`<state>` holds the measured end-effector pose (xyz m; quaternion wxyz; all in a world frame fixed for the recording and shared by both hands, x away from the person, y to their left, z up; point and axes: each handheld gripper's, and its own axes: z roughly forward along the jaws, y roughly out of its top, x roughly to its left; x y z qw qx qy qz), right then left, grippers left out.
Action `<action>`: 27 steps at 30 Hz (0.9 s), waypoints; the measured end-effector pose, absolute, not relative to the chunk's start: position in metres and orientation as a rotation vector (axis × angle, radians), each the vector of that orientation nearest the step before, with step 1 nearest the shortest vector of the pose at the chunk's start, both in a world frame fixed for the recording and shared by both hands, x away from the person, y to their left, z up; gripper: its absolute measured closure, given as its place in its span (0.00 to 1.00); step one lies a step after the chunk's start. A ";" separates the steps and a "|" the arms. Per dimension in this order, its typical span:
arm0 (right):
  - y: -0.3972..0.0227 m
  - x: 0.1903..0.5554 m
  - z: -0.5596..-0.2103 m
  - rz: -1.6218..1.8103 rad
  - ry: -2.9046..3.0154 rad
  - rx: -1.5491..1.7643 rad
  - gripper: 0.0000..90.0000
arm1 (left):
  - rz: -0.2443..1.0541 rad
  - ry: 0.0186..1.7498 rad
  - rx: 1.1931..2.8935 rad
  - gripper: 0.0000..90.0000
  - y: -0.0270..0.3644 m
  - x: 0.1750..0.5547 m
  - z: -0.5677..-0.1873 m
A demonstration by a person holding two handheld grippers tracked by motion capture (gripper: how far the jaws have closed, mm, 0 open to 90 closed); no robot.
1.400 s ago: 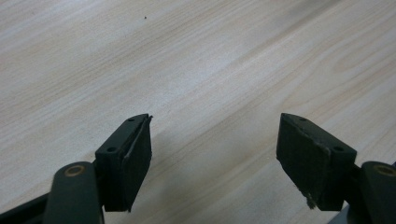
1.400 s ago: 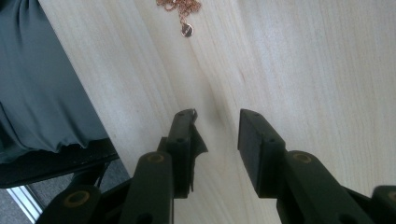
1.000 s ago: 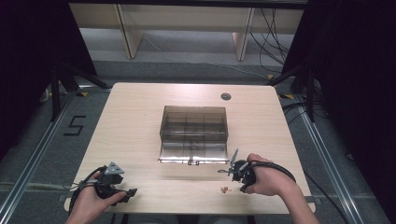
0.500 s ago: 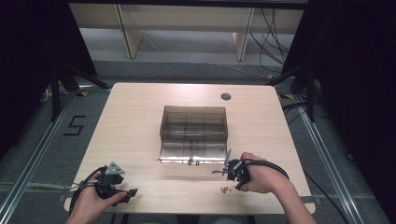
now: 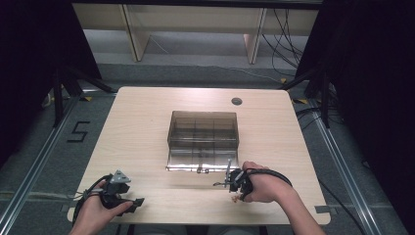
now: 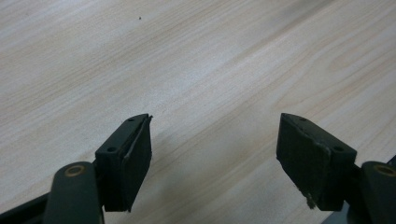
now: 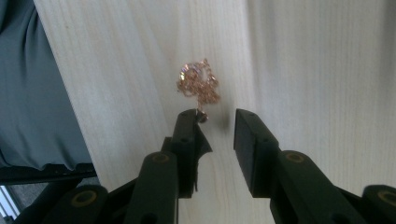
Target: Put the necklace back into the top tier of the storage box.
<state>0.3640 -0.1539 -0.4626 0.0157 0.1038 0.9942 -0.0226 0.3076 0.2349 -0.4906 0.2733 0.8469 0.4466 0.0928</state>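
The small rose-gold chain necklace with a pale sparkling stone [image 7: 198, 84] lay bunched in a little heap on the light wood-grain table [image 5: 147, 122], near its front edge at about five o'clock from the smoky transparent plastic compartment box [image 5: 203, 132] (whose flat lid lay swung open toward the person). The right gripper [image 7: 217, 122] pointed down at the heap, its black jaws a modest gap apart and just closing in; nothing was clamped between them, though the tip of the left-hand jaw in the right gripper view touched or overlapped the lowest loop of chain. In the high view the right gripper [image 5: 229, 179] sat at the box's five o'clock, with the necklace [image 5: 237, 198] just below it. The left gripper [image 6: 215, 140] rested at the table's seven o'clock corner, jaws spread wide over bare wood, holding nothing.
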 end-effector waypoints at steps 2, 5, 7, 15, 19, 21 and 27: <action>-0.151 0.364 -0.464 -0.064 3.102 0.309 0.79 | 0.249 1.201 2.279 0.29 0.235 0.308 -0.491; -0.148 0.365 -0.469 -0.042 3.111 0.259 0.79 | 0.245 1.197 2.281 0.29 0.235 0.308 -0.491; -0.148 0.366 -0.471 -0.009 3.116 0.222 0.80 | 0.244 1.197 2.282 0.29 0.235 0.308 -0.491; -0.142 0.362 -0.474 -0.082 3.114 0.202 0.82 | 0.243 1.195 2.282 0.29 0.235 0.308 -0.491; -0.140 0.363 -0.474 -0.081 3.101 0.141 0.84 | 0.243 1.194 2.282 0.29 0.235 0.308 -0.491; -0.138 0.362 -0.475 -0.051 3.102 0.137 0.86 | 0.243 1.194 2.282 0.29 0.235 0.308 -0.491; -0.139 0.362 -0.475 -0.081 3.142 0.155 0.93 | 0.248 1.205 2.274 0.29 0.234 0.308 -0.492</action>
